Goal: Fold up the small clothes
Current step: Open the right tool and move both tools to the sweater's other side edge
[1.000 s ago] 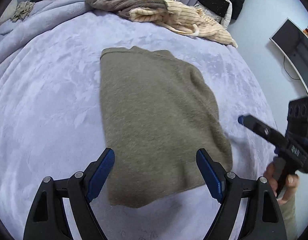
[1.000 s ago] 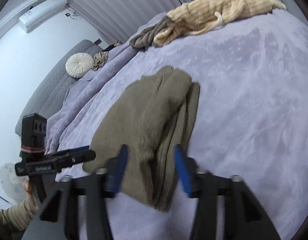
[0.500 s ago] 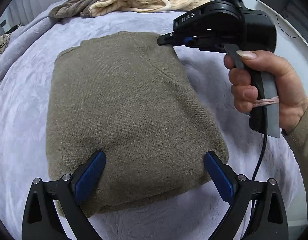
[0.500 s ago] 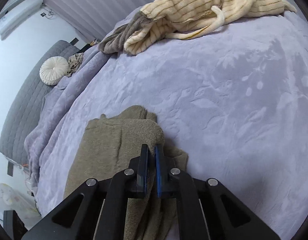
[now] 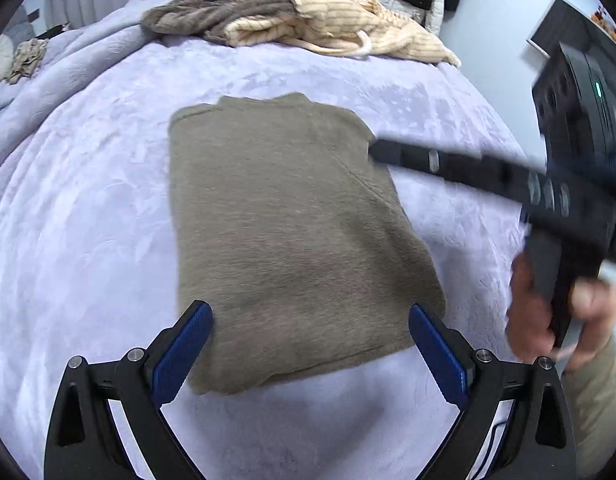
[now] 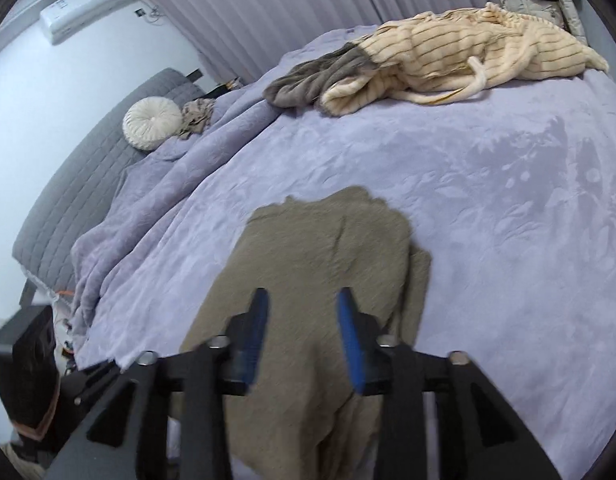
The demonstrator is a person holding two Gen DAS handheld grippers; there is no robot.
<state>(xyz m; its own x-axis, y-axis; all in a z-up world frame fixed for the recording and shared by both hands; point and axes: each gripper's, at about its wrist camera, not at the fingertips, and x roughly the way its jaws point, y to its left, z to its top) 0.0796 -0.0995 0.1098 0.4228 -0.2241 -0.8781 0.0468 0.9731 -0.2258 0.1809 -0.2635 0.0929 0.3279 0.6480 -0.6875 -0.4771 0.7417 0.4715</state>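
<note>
Garment: the olive knit sweater (image 5: 292, 236) lies folded into a rough rectangle on the lavender bedspread (image 5: 88, 208), flat, with its near edge toward you.
Fold detail: from your right wrist view the sweater (image 6: 315, 264) shows a second layer peeking out along its right side, so the edges are not quite flush there.
Surface: the knit looks soft and slightly fuzzy; part of it is motion-blurred in both views.
Left gripper: your left gripper (image 5: 308, 344) has its blue pads spread wide, one on each side of the sweater's near edge. You are holding nothing with it, and I cannot tell whether the pads touch the cloth.
Right gripper: your right gripper (image 6: 304, 340) is over the sweater with its jaws opening; the cloth shows in the gap between the pads and they are not pinching it.
Right gripper from the left view: its black fingers (image 5: 447, 164) reach to the sweater's far right corner, and your hand (image 5: 555, 316) grips the handle.
Other clothes: a cream striped garment (image 6: 467, 52) and a grey one (image 6: 319, 76) lie heaped at the far end of the bed, well apart from the sweater.
</note>
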